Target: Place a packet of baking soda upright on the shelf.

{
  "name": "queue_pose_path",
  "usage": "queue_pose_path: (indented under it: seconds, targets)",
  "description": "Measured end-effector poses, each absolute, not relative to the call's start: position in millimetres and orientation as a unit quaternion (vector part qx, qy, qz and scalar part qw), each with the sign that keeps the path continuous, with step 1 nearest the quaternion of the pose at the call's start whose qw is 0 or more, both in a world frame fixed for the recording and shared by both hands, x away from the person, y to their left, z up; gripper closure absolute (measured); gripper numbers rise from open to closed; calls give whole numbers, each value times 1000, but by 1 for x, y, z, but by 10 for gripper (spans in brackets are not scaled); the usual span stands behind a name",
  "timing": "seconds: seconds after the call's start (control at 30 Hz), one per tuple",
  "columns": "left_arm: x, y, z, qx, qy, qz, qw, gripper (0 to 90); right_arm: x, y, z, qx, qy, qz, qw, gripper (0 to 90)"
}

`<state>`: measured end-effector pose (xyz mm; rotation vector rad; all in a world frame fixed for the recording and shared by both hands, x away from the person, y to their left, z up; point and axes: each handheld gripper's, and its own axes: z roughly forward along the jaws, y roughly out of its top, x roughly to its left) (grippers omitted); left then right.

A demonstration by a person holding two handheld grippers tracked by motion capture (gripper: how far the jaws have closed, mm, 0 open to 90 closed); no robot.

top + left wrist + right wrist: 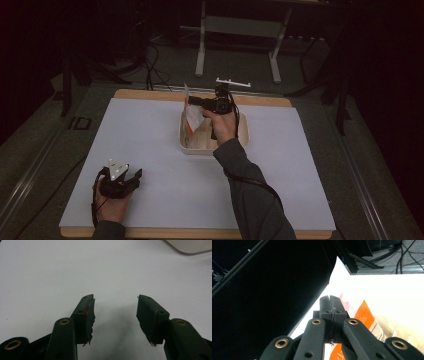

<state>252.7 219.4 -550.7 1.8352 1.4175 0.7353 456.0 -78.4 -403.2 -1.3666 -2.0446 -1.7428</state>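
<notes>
We've got the right gripper [196, 102] clenched on the top edge of an orange-and-white packet [191, 120], held upright in the cream tray [243, 131]. Thin pinch, so it could slip out. Left gripper [115, 312] rests released on the table [150, 150]

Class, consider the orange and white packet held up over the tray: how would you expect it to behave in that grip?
The packet looks thin and flat, so probably light and floppy. The right hand-held gripper pinches just its top edge, so it may swing or bend. Its printed surface may be slippery.
</notes>
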Motion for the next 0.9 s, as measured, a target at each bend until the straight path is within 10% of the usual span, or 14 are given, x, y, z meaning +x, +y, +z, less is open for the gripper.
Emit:
queue_pose_path:
  seconds: [0.37, 0.9]
  targets:
    - [253, 220, -551, 708, 546, 284, 348, 478, 458, -71, -407, -487, -662, -566, 61, 893]
    - [253, 219, -551, 708, 546, 284, 346, 478, 447, -64, -397, -482, -678, -555, 2, 607]
